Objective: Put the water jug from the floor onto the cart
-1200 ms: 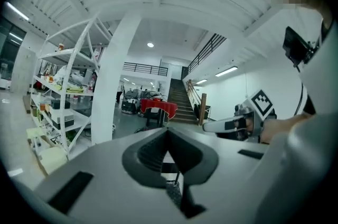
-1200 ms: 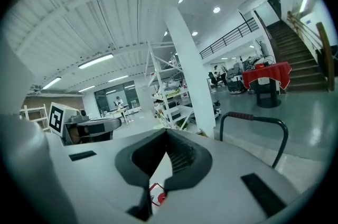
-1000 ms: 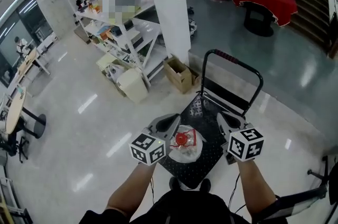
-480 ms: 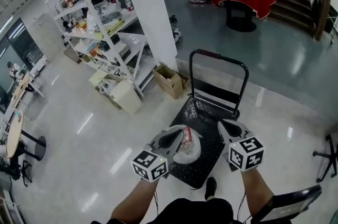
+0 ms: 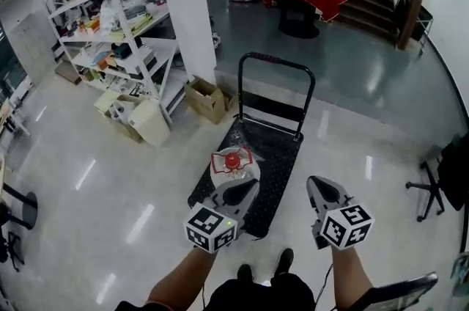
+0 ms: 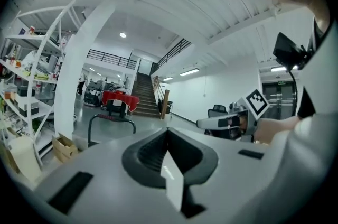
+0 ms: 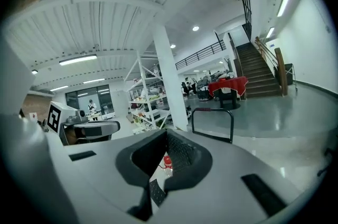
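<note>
Jug (image 5: 234,164), red-capped, stands upright on the cart's (image 5: 277,155) black deck, towards its near end. Left claw (image 5: 248,187) and right claw (image 5: 315,183) are both closed, holding nothing. An open cardboard box (image 5: 206,98) sits beside the cart.

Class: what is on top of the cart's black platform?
A clear water jug with a red cap sits on the cart's platform. The left gripper covers the jug's lower part, so its base cannot be seen.

Left gripper (image 5: 246,188) and right gripper (image 5: 317,183) are pale grey plastic shells, each with a black-and-white marker cube (image 5: 210,227) on the back. Person's wearing a dark top (image 5: 249,298) and black shoes (image 5: 284,260).
</note>
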`<state>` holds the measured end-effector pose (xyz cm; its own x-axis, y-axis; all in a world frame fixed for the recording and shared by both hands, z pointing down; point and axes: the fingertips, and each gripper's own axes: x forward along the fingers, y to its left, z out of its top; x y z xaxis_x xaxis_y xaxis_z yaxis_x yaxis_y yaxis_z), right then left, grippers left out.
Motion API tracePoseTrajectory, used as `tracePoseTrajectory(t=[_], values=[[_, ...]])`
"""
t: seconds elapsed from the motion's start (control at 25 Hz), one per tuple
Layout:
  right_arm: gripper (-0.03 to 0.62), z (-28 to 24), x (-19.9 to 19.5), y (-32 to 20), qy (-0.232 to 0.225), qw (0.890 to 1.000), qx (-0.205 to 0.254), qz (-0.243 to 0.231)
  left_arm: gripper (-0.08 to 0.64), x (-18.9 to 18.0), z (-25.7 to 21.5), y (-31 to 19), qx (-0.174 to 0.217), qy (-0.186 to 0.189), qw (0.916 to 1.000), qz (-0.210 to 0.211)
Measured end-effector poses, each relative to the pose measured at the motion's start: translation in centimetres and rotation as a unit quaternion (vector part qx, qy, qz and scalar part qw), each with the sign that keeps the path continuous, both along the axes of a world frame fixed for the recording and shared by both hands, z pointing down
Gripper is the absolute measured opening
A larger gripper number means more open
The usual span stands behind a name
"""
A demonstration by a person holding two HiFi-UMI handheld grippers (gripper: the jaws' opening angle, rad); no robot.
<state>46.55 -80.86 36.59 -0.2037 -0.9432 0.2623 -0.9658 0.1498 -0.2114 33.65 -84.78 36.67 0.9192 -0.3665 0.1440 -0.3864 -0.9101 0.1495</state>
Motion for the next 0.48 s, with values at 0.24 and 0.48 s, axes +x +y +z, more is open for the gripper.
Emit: tracePoseTrajectory(t=[0.24, 0.48], values=[[0.002, -3.3, 0.0, 8.8, 0.014, 0.999, 0.033, 0.017, 0.002, 0.2, -2.0, 7.5, 0.013, -0.001, 0.9997, 0.019], [0.002, -2.8, 1.4, 19.1, 0.010, 0.999, 0.050, 0.002, 0.002, 2.4, -2.9, 17.8, 0.031, -0.008, 0.9992, 0.023]])
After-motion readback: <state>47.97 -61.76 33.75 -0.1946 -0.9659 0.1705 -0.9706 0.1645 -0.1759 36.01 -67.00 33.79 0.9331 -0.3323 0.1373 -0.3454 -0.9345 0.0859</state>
